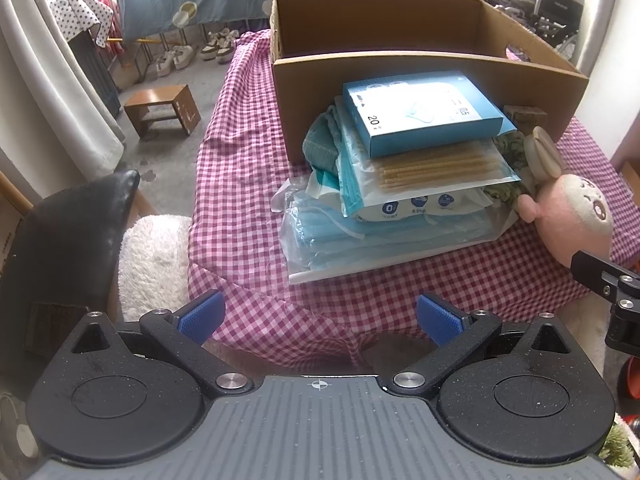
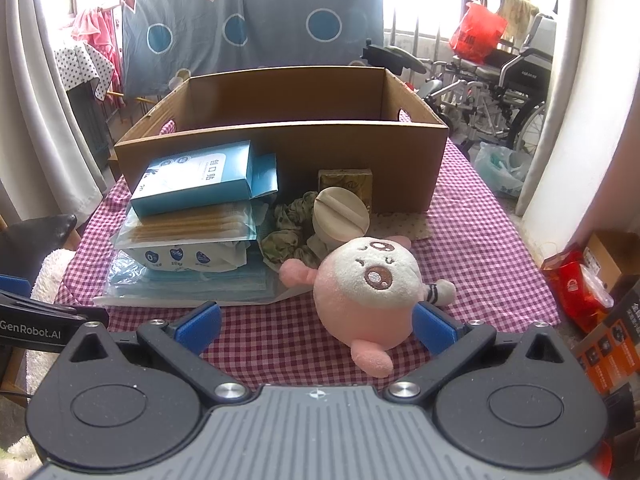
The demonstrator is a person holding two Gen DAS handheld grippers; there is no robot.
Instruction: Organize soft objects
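Observation:
A pink and white plush toy (image 2: 368, 284) lies on the checked tablecloth (image 2: 480, 248), between the open fingers of my right gripper (image 2: 316, 326) and close against the right pad (image 2: 436, 326). Left of the toy a pile is stacked: a blue box (image 2: 192, 180) on top, a swab pack (image 2: 188, 228), wipes and a bag of face masks (image 2: 192, 280). A green scrunchie (image 2: 288, 236) and a beige round cushion (image 2: 340, 216) sit behind the toy. My left gripper (image 1: 320, 316) hangs open over the table's near edge, short of the mask bag (image 1: 380, 240), with the plush toy (image 1: 572, 216) to its right.
An open cardboard box (image 2: 280, 152) stands behind the pile, with nothing showing inside. A black chair back (image 1: 68, 240) and a white fluffy cushion (image 1: 156, 256) are at the table's left. A wooden stool (image 1: 164, 108) is on the floor, and a wheelchair (image 2: 508, 80) is at back right.

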